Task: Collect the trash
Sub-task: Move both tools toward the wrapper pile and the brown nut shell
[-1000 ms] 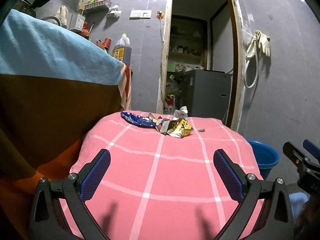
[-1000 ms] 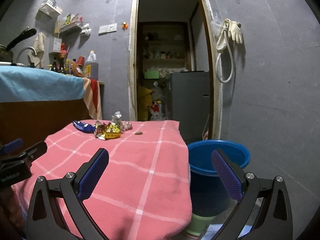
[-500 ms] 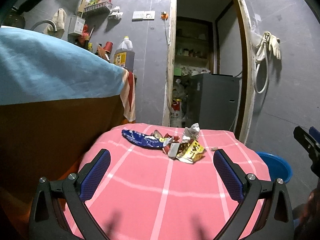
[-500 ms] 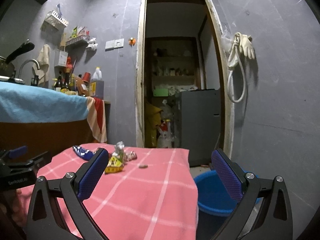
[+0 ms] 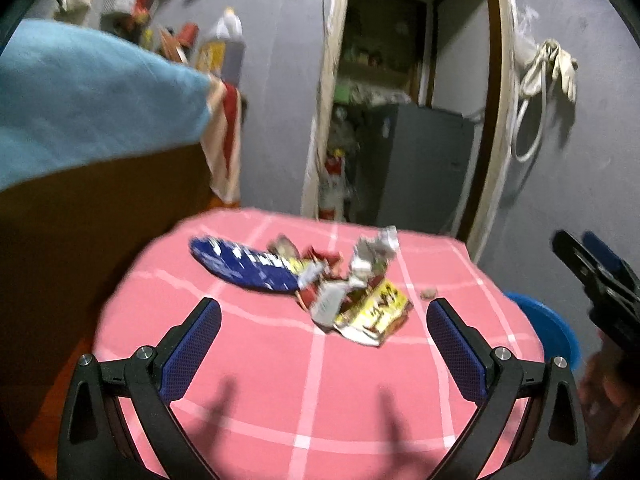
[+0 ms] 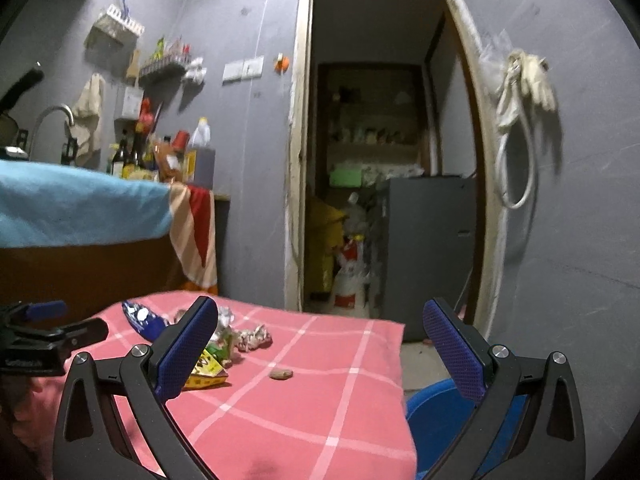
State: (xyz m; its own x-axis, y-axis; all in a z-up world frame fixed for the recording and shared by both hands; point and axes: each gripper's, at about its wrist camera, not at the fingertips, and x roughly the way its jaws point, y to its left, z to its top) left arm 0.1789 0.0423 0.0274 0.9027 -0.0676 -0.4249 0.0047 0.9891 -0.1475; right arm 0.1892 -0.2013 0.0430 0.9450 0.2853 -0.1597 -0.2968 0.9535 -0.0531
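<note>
A heap of trash lies on the pink checked tablecloth [image 5: 312,392]: a blue wrapper [image 5: 240,266], a yellow wrapper [image 5: 374,314], crumpled silver foil [image 5: 374,254] and a small brown scrap [image 5: 429,292]. My left gripper [image 5: 324,340] is open just short of the heap, nothing between its fingers. My right gripper [image 6: 320,344] is open and empty over the table's right part; its left finger [image 6: 188,344] hides part of the yellow wrapper [image 6: 206,372]. The blue wrapper [image 6: 142,318] and brown scrap [image 6: 281,374] show there too. At the right edge of the left wrist view the right gripper [image 5: 596,268] appears.
A blue bucket [image 6: 444,416] stands on the floor right of the table [image 5: 548,328]. A counter draped with a light blue cloth [image 5: 88,92] rises on the left, bottles [image 6: 192,152] at its far end. Beyond is an open doorway [image 6: 380,160] with a grey cabinet [image 6: 424,256].
The left gripper has moved forward and tilted down, so the trash heap is nearer and larger. The right gripper view has risen and moved closer to the table's far end. Both stay open.
</note>
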